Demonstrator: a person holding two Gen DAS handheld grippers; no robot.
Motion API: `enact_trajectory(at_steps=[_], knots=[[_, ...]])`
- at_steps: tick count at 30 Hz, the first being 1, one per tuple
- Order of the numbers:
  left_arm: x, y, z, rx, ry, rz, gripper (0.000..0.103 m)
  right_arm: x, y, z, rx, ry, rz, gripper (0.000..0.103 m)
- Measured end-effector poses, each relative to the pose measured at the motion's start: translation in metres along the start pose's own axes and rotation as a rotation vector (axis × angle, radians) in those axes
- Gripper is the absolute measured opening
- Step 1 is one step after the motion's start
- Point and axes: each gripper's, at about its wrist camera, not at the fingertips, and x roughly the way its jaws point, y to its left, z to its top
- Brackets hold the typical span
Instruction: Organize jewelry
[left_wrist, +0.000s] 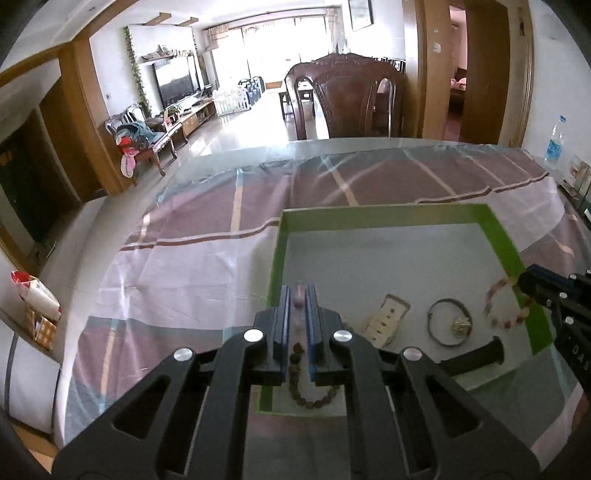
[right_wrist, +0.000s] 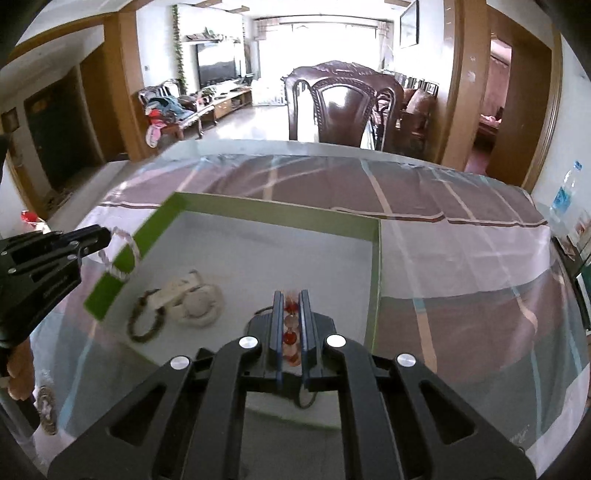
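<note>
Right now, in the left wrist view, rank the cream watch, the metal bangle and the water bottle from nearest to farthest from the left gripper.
1. Cream watch, just right of the left gripper.
2. Metal bangle, farther right in the tray.
3. Water bottle, far right, beyond the tray.

A home, an open living and dining room: carved chair (left_wrist: 347, 96) standing at the clothed surface (left_wrist: 207, 258), TV (left_wrist: 173, 79) hanging under a shelf with ivy (left_wrist: 135, 70) trailing beside it, clothes lying on a bench (left_wrist: 147, 138), daylight pouring through far windows (left_wrist: 284, 40).
</note>
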Motion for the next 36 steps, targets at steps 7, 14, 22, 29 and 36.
enact_trajectory(at_steps=[7, 14, 22, 29, 36], knots=[[-0.024, 0.003, -0.032, 0.029, 0.019, -0.031, 0.039, -0.037, -0.001, -0.043, -0.003, 0.054, 0.15, 0.043], [-0.031, -0.017, -0.107, 0.148, 0.127, -0.089, 0.045, -0.031, 0.022, -0.115, -0.1, 0.209, 0.201, 0.043], [-0.017, -0.031, -0.135, 0.168, 0.171, -0.128, 0.058, -0.016, 0.04, -0.133, -0.147, 0.243, 0.17, 0.043], [-0.005, -0.042, -0.137, 0.186, 0.196, -0.137, 0.058, -0.004, 0.047, -0.134, -0.157, 0.237, 0.148, 0.043], [0.001, -0.041, -0.139, 0.157, 0.205, -0.17, 0.038, -0.007, 0.046, -0.138, -0.167, 0.223, 0.144, 0.023]])
